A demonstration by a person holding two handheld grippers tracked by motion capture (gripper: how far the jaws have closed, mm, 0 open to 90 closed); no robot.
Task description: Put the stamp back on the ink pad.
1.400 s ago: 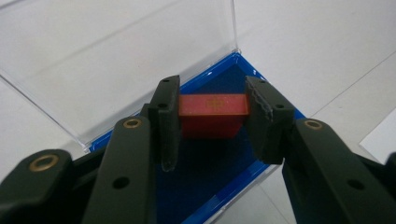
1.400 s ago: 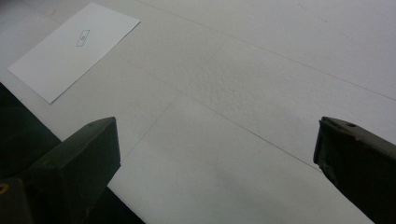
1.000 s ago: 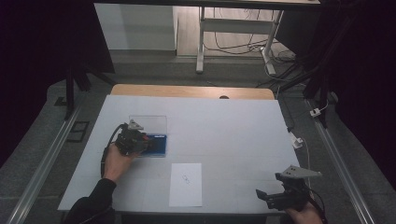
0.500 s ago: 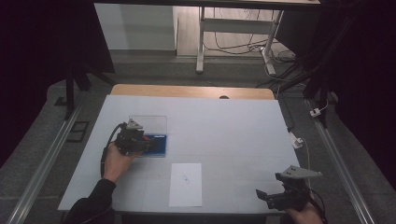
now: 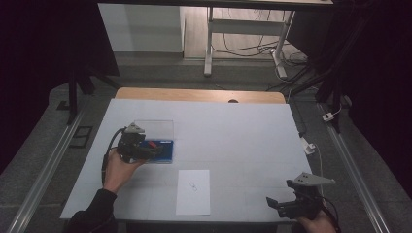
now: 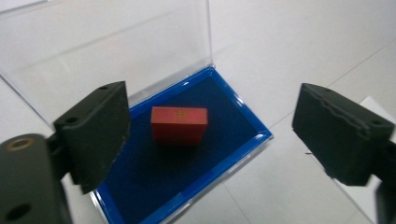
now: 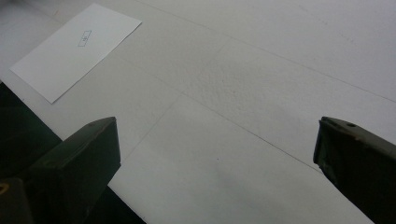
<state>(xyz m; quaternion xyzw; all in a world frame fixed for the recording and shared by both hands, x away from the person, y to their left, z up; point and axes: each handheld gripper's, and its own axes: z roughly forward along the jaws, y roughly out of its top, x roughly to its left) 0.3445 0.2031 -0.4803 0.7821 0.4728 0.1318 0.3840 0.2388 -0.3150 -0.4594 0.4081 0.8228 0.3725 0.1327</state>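
Left gripper [image 6: 210, 126] jaws wide apart over the blue-lined case [image 6: 233, 154], straddling the red block [image 6: 179, 125] without contact; right gripper [image 7: 217, 154] jaws equally wide, empty above the table [image 7: 280, 70].

Upright clear lid [image 6: 107, 51] walls the blue case's [image 6: 187, 186] far side; table [image 5: 243, 141] beyond lies open

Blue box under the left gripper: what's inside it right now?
One red block lies on the dark blue lining of the blue box, lid open behind it. The left gripper hangs open above; its near jaw covers the lining's left part, so that area can't be checked.
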